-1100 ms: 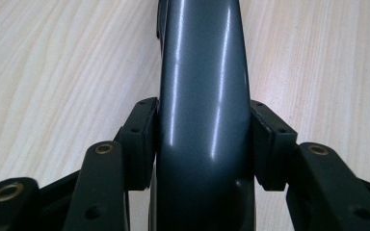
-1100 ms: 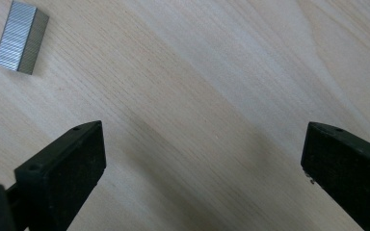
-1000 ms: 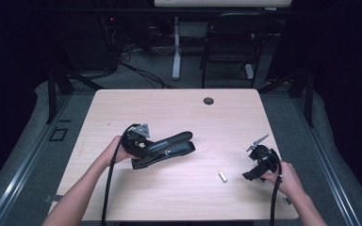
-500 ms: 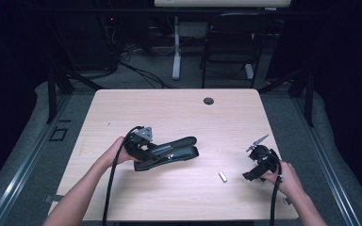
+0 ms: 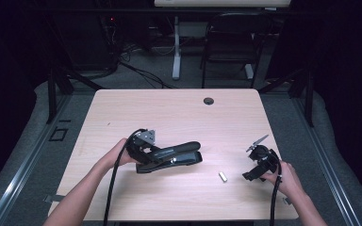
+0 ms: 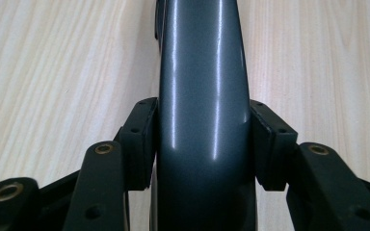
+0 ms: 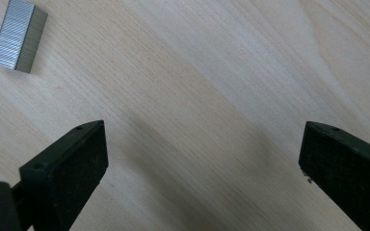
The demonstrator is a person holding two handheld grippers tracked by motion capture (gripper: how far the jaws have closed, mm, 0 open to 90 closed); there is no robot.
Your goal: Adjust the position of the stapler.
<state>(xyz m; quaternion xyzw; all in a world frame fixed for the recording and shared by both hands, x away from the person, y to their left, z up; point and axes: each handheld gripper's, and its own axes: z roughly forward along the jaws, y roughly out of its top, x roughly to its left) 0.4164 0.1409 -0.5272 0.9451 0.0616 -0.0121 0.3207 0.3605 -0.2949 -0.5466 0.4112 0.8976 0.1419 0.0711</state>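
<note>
Clamping stapler [image 6: 203, 96] in left gripper [image 6: 203, 139], staples [image 7: 18, 34] apart

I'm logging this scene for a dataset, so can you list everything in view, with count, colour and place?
stapler: one, black, table left of centre, clamped at its rear by the left gripper
staple block: one, silver, between stapler and right gripper
table: one, light wood, centre
grommet: one, dark, far edge of table
chair: one, black, behind the table
left gripper: one, black, jaws on the stapler
right gripper: one, black, right side of table, jaws open
forearms: two, from the bottom edge
</note>
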